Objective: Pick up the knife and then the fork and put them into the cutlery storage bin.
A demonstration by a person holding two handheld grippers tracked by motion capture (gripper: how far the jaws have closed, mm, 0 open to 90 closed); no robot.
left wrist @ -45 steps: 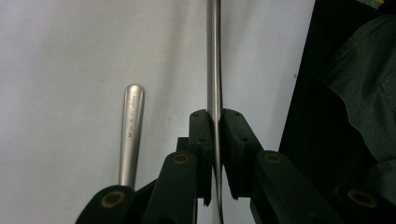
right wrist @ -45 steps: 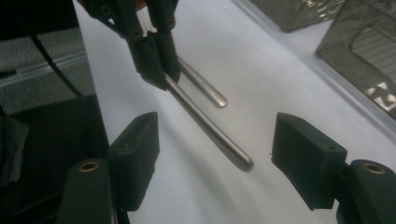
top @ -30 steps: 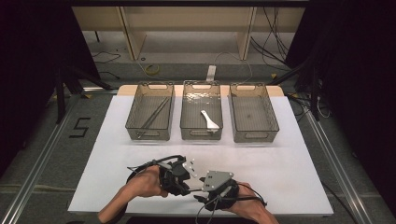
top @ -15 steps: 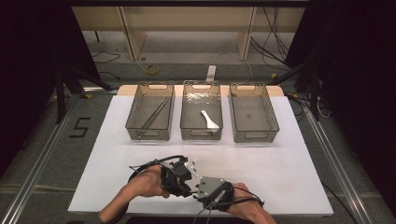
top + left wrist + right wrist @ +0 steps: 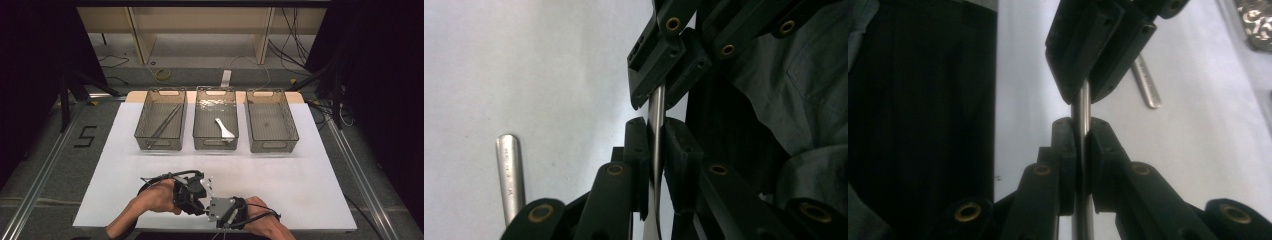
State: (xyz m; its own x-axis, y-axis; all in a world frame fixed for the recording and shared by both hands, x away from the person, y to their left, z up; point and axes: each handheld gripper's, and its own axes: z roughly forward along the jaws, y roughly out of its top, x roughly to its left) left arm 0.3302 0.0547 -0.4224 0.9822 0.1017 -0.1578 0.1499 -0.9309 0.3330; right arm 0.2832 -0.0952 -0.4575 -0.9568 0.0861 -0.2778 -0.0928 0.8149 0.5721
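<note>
Near the table's (image 5: 310,200) front edge, the left gripper (image 5: 653,150) and the right gripper (image 5: 1079,145) meet tip to tip, both clamped on one thin metal rod (image 5: 656,107). The right gripper's jaws have just been closing, with the rod between them. A second metal handle (image 5: 510,170) lies flat on the white surface beside the left gripper. Three bins (image 5: 216,120) stand well apart, farther back.

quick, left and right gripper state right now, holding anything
left gripper: shut on the metal rod.
right gripper: jaws have just been closing, now shut on the same metal rod, just short of the left gripper's jaws.
</note>
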